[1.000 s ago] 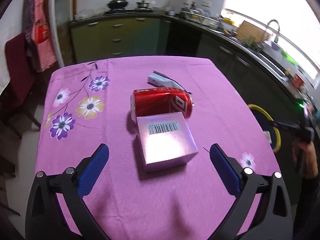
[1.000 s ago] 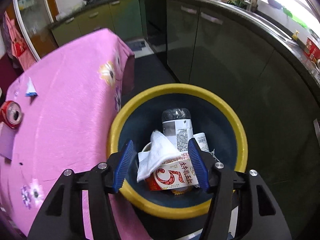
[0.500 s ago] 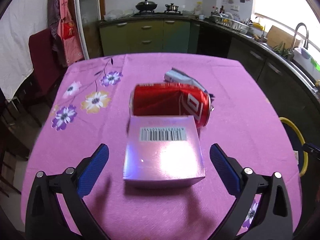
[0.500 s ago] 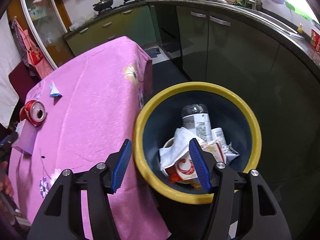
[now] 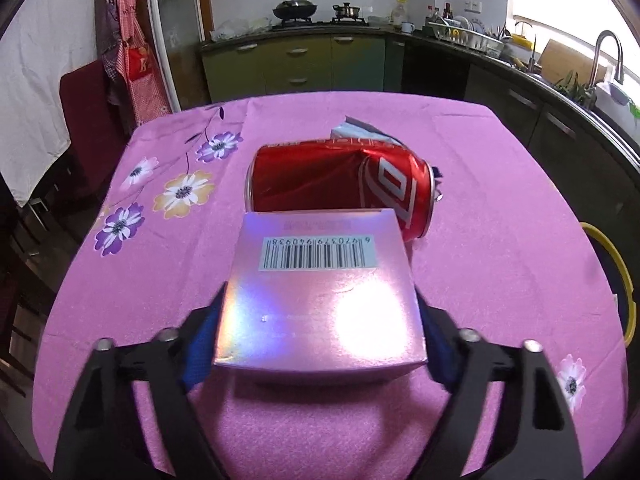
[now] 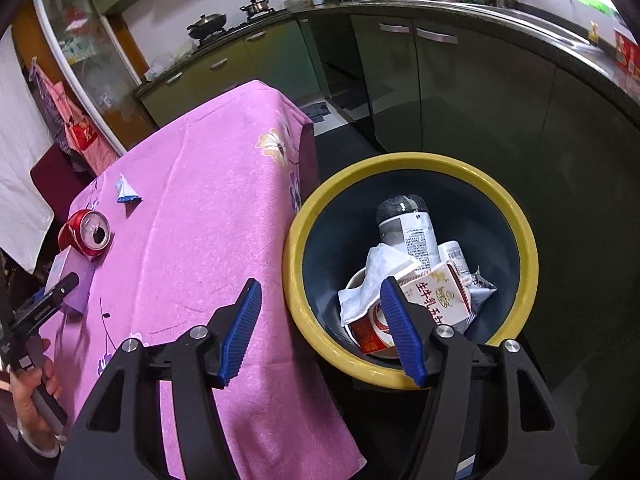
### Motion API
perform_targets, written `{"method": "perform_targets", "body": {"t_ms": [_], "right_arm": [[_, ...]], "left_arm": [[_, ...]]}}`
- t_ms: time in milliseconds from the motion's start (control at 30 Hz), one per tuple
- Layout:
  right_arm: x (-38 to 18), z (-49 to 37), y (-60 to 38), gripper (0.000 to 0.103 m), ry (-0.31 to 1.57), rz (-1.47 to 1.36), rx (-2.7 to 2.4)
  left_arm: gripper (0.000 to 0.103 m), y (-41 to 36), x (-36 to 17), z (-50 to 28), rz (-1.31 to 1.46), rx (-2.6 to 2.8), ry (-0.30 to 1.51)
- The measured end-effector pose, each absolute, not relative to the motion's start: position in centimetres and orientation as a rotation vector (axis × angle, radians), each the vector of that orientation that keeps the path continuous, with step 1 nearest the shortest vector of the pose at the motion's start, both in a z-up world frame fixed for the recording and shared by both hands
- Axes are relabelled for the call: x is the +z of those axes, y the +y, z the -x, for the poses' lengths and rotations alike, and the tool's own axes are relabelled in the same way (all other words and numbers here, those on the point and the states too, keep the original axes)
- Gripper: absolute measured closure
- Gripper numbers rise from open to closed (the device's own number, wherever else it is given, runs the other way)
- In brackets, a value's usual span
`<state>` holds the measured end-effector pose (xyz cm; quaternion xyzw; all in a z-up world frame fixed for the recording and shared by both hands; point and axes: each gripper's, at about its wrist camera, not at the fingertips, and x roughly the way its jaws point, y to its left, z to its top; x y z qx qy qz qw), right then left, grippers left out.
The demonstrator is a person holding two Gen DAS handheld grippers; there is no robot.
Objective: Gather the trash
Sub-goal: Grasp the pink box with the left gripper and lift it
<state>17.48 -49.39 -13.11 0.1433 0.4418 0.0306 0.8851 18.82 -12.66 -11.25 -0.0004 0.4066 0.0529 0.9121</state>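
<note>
A shiny pink box [image 5: 320,304] with a barcode lies on the pink tablecloth [image 5: 500,200]. My left gripper [image 5: 320,300] straddles it; its jaws are closing and the blue pads [image 5: 200,332] sit against the box's two sides. Just behind the box lies a dented red can [image 5: 340,184], and beyond that a folded paper scrap [image 5: 360,130]. My right gripper [image 6: 320,284] hangs open and empty over the table's edge, beside the yellow-rimmed bin [image 6: 400,164]. The right wrist view also shows the can [image 6: 86,232], the scrap [image 6: 126,190] and the box [image 6: 64,276].
The bin holds a milk carton [image 6: 440,296], a bottle [image 6: 408,224], a crumpled tissue [image 6: 376,276] and a cup. Dark kitchen cabinets [image 6: 460,92] curve behind it. A dark red chair [image 5: 84,120] stands left of the table. A person's hand [image 6: 28,404] grips the left tool.
My left gripper came down and forward over the pink box and its jaws closed in to the box's sides. The right gripper drifted from above the bin towards the table's edge.
</note>
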Motion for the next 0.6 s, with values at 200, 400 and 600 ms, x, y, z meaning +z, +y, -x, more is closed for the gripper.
{"method": "perform_targets", "body": {"t_ms": [200, 400, 600], "right_arm": [[-13.4, -17.1, -49.5, 0.041, 0.921, -0.319, 0.073], [-13.1, -16.1, -49.9, 0.041, 0.887, -0.359, 0.071], [-13.1, -14.8, -51.0, 0.041, 0.859, -0.400, 0.036]], "left_arm": [[0.030, -12.4, -11.0, -18.3, 0.014, 0.094, 0.828], [0.030, -12.5, -9.7, -16.7, 0.017, 0.037, 0.808], [0.030, -17.2, -6.5, -15.1, -0.056, -0.153, 0.764]]}}
